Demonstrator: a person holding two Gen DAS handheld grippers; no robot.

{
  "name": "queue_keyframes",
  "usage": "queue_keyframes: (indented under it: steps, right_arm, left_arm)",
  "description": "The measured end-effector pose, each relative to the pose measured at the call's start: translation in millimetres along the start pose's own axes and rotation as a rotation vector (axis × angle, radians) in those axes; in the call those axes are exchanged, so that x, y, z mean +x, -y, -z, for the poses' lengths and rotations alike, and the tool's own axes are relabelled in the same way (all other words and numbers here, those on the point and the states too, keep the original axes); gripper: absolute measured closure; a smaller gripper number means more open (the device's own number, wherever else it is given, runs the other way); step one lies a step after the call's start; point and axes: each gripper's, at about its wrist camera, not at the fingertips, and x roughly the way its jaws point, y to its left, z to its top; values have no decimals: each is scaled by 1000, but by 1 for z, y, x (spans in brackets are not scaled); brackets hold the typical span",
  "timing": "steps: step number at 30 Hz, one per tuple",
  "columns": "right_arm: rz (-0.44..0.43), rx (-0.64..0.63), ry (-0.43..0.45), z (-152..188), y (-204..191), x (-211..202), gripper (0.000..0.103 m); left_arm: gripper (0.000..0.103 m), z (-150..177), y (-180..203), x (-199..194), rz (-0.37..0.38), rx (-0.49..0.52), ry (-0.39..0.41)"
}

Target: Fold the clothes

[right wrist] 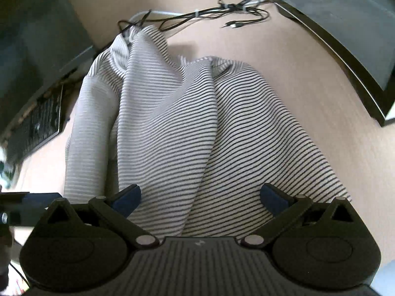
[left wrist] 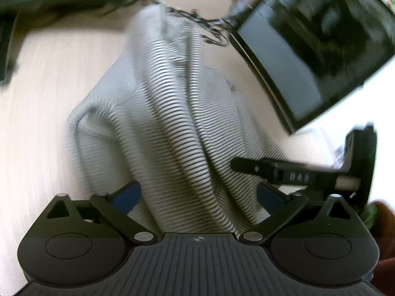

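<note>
Jaws apart on left gripper and right gripper, straddling near hem of striped shirt bunched on table. Better to pinch one layer, spread flat.

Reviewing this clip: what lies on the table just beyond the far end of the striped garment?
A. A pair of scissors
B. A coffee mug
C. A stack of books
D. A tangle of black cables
D: in the right wrist view, thin black cables trail over the table just past the far end of the striped garment.
</note>
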Motion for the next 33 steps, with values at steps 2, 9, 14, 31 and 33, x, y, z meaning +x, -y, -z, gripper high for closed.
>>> queue_keyframes:
  steps: [2, 9, 14, 31, 33]
  right_arm:
    - [1, 22, 12, -1, 0, 0, 0]
    - [26, 48, 49, 4, -2, 0, 0]
    - [50, 49, 60, 9, -5, -1, 0]
    - [162, 27, -34, -8, -20, 21, 0]
    - [167, 32, -32, -8, -20, 21, 0]
  left_arm:
    - [41, 0, 18, 15, -116, 130, -27]
    - [94, -13, 2, 9, -241, 326, 14]
    - [101, -81, -81, -66, -583, 309, 264]
    - [25, -9, -105, -37, -82, 105, 51]
    - [25, 5, -95, -28, -148, 208, 11]
